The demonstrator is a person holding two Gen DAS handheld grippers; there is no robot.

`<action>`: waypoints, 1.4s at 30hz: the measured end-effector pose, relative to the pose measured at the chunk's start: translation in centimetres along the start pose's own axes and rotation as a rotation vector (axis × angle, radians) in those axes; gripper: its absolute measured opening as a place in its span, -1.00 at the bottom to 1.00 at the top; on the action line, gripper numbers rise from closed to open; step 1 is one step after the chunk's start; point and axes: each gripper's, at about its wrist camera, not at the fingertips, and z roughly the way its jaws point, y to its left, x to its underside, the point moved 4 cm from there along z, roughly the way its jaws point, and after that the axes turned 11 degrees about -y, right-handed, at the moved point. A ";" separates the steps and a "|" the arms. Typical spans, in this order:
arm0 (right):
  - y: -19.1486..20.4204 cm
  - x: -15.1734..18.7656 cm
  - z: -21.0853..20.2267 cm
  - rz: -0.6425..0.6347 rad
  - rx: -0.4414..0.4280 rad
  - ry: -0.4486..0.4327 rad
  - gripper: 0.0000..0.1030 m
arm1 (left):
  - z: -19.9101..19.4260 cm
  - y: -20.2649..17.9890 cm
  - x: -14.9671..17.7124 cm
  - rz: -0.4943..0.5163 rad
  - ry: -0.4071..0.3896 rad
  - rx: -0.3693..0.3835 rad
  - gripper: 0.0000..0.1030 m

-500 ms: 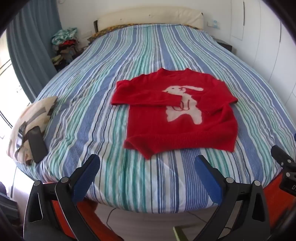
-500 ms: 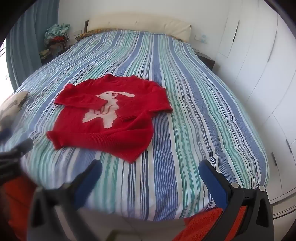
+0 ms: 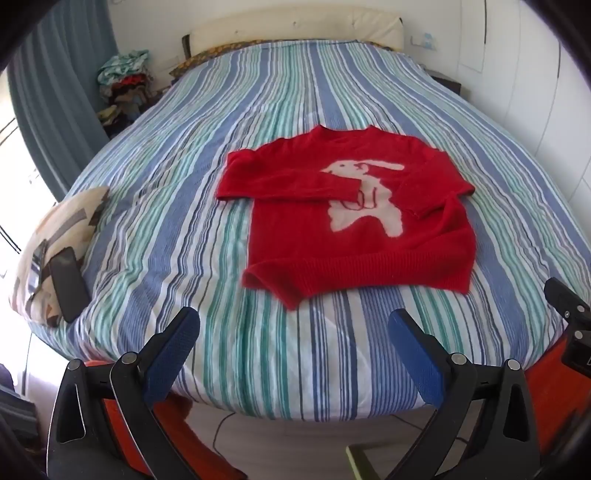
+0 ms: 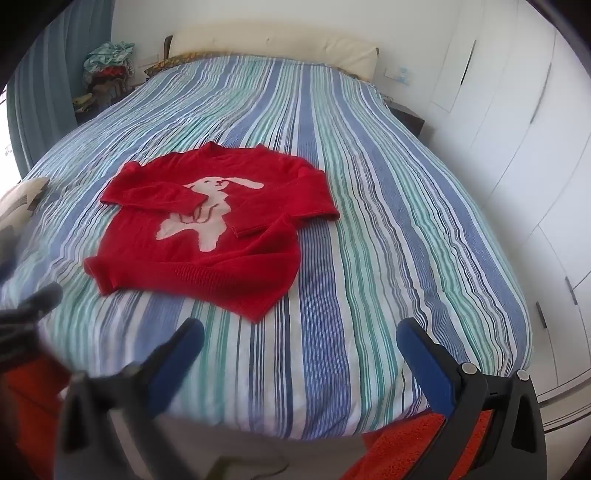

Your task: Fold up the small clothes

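Sweater (image 3: 354,225), red knit with a white rabbit motif, lies flat, front up, on the striped bed (image 3: 207,229). Both sleeves are folded inward across the chest: one lies straight across the rabbit's muzzle, the other angles down beside the rabbit's back. Hem faces the foot of the bed; collar points toward the headboard (image 3: 295,27). Corner of the hem nearest the foot edge dips to a point.

Left tool (image 3: 293,338) hovers short of the sweater, off the foot of the bed, blue pads wide apart, holding nothing. Right tool (image 4: 299,345) likewise hovers short of the sweater with pads spread wide and nothing between them; its left finger is blurred.

Patterned cushion (image 3: 62,243) sits well to the side of the sweater at the bed edge, with a dark phone (image 3: 68,284) resting on it. Pile of clothes (image 3: 122,88) stands beyond the sweater, beside the headboard corner, next to a blue curtain (image 3: 55,96). White wardrobe doors (image 4: 517,140) lie on the sweater's opposite side.
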 end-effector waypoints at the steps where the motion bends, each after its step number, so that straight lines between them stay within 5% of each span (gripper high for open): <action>1: 0.0 0.0 0.0 -0.001 0.002 0.001 0.99 | 0.0 -0.1 0.0 0.005 0.004 -0.002 0.98; 12: -0.2 0.0 0.3 0.000 0.009 0.006 0.99 | 0.9 0.2 0.6 0.007 0.026 0.000 0.98; 19: -1.3 0.1 0.8 0.034 0.024 -0.003 0.99 | 3.8 3.8 2.2 -0.127 0.109 0.025 0.98; 32: -0.7 -0.4 1.4 0.060 0.000 -0.017 0.99 | 3.5 3.0 1.2 -0.119 0.067 0.060 0.98; 37: -0.7 0.6 3.2 0.143 -0.099 -0.003 0.99 | 7.5 3.7 2.7 -0.176 0.111 0.157 0.97; 42: -0.3 2.9 8.5 0.315 -0.397 0.006 0.99 | 13.0 4.2 3.5 -0.252 0.142 0.273 0.92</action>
